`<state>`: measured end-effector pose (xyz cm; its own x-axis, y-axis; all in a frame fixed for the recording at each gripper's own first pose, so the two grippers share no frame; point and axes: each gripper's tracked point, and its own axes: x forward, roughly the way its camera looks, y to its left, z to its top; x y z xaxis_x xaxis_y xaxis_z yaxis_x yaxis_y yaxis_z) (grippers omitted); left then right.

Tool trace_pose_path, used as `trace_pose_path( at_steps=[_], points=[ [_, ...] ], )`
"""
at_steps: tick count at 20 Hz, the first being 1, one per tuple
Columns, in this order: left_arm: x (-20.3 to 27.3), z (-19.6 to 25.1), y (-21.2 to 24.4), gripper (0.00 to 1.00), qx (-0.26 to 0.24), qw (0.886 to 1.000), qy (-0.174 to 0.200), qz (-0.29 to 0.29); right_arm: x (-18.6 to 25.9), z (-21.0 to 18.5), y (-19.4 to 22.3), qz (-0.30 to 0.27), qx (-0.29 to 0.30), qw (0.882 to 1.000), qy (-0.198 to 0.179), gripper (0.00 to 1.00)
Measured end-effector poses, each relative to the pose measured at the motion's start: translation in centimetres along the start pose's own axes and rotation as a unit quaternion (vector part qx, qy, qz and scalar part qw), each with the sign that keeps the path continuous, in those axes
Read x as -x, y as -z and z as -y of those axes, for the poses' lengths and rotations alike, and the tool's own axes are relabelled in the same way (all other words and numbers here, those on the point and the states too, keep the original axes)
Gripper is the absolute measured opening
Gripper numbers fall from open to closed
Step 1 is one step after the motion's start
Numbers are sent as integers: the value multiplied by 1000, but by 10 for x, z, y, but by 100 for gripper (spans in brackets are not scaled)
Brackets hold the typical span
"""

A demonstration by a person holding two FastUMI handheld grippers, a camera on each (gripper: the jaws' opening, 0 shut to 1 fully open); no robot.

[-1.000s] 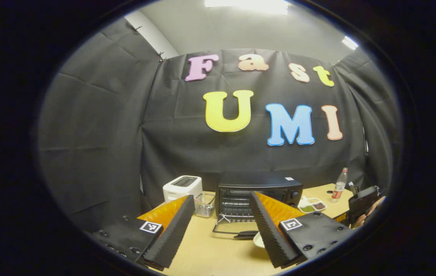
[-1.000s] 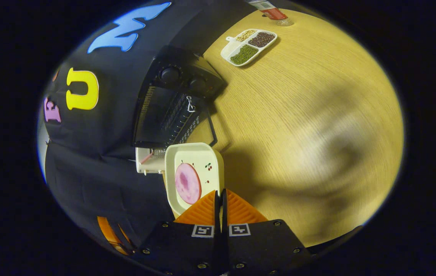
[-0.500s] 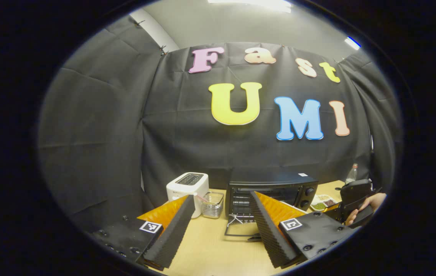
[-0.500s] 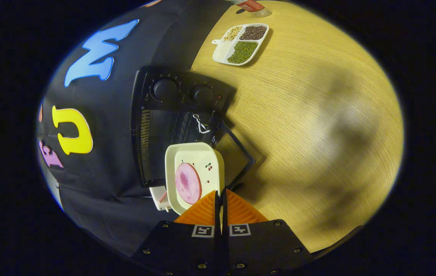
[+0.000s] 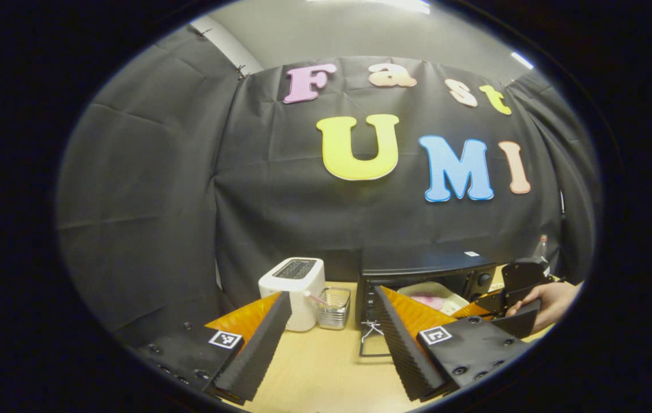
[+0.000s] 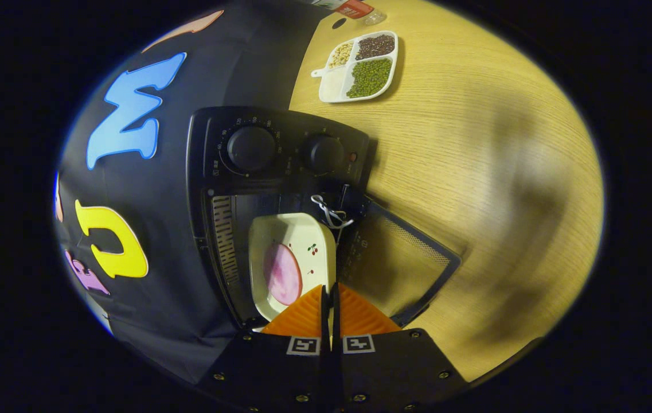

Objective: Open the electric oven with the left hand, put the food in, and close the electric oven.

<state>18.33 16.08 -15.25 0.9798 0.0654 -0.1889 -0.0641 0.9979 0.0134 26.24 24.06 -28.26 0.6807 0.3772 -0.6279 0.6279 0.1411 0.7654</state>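
The black electric oven (image 6: pixel 280 149) (image 5: pixel 426 269) stands on the wooden table with its glass door (image 6: pixel 400 264) (image 5: pixel 374 344) folded down. My right gripper (image 6: pixel 328 292) is shut on the rim of a cream dish (image 6: pixel 294 258) (image 5: pixel 434 294) holding a pink slice of food (image 6: pixel 282 272), and the dish sits in the oven's mouth. A hand (image 5: pixel 549 301) holds that gripper to the right of the oven in the left gripper view. My left gripper (image 5: pixel 331 327) hangs open in front of the oven, nothing between its fingers.
A white toaster (image 5: pixel 295 289) and a small wire basket (image 5: pixel 334 307) stand left of the oven. A divided white tray of beans (image 6: pixel 360 66) and a bottle (image 6: pixel 348 8) (image 5: pixel 541 246) lie to the oven's other side. Bare table (image 6: pixel 503 172) spreads beyond the door.
The right gripper carried the dish forward from in front of the door into the oven's mouth. The left gripper drifted left and back, staying open.
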Motion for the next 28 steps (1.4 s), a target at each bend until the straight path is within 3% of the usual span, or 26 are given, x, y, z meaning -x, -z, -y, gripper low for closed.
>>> trace_pose_path(
  at_steps=[4,5,6,11,13,18,20,21,22,23,28],
  points=[
    [-4,-12,4,96,-5,1000,-10,-5,-24,-12,-4,24,-28,999,-3,0],
    [-4,-16,5,92,-6,1000,-13,-5,-28,-16,-5,33,-30,999,-6,0],
    [-4,-20,6,96,-8,1000,-17,-7,-32,-19,-7,40,-31,999,-8,0],
    [-1,-38,7,100,-15,999,-29,-11,-51,-34,-3,46,-56,997,-22,2],
    [1,-43,4,91,-18,999,-35,-10,-54,-38,-2,49,-63,996,-28,2],
    [5,-42,3,91,-21,999,-37,-9,-54,-48,8,32,-56,996,-61,13],
    [8,-38,0,91,-19,999,-34,-6,-45,-57,11,24,-55,994,-86,32],
    [8,-36,-3,100,-20,999,-32,-4,-40,-60,12,21,-50,994,-94,59],
    [9,-32,-3,100,-21,999,-29,-3,-38,-62,17,18,-40,994,-98,82],
    [12,-29,-4,100,-20,999,-27,-2,-30,-62,16,15,-27,994,-101,97],
    [23,-3,-2,100,-11,1000,-9,-6,7,-56,36,-19,72,991,-115,97]
  ],
)
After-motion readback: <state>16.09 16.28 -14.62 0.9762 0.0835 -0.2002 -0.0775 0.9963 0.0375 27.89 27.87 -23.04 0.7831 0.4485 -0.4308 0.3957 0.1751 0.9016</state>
